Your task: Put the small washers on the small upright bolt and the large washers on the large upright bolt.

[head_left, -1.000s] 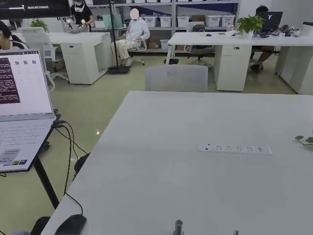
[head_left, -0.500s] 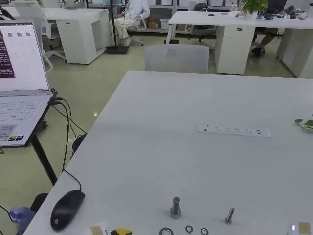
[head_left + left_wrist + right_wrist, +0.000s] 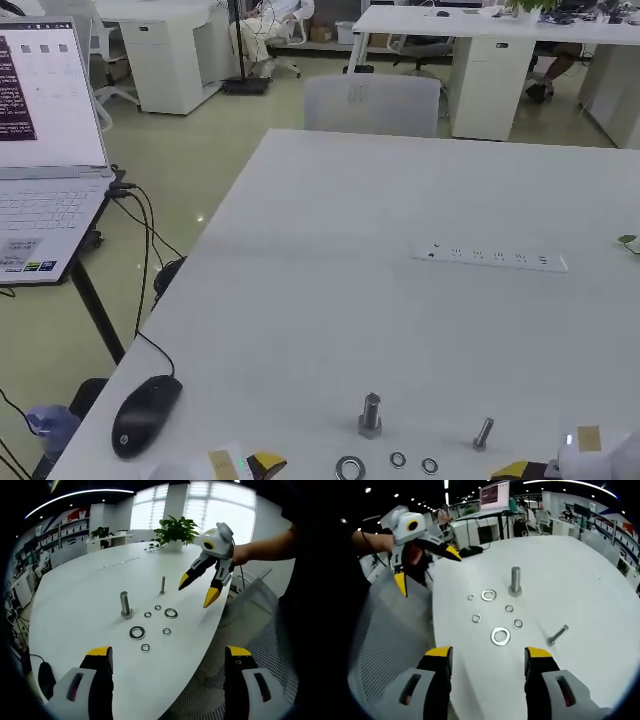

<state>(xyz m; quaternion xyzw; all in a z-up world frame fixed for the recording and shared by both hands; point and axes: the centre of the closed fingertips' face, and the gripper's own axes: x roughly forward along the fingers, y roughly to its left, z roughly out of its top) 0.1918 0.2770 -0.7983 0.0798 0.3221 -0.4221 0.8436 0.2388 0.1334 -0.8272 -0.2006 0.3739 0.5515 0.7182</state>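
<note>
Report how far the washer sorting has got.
Done: nothing yet. The large bolt and the small bolt both stand bare. In hand: nothing; the left gripper and the right gripper are both open and empty. Left: all six washers lie loose on the table, two large washers and four small washers, all to go onto their bolts.

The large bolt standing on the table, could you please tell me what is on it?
Nothing is on the large bolt: its shaft is bare from tip to base. The washers lie flat on the table beside it. Whatever is under its base is covered.
</note>
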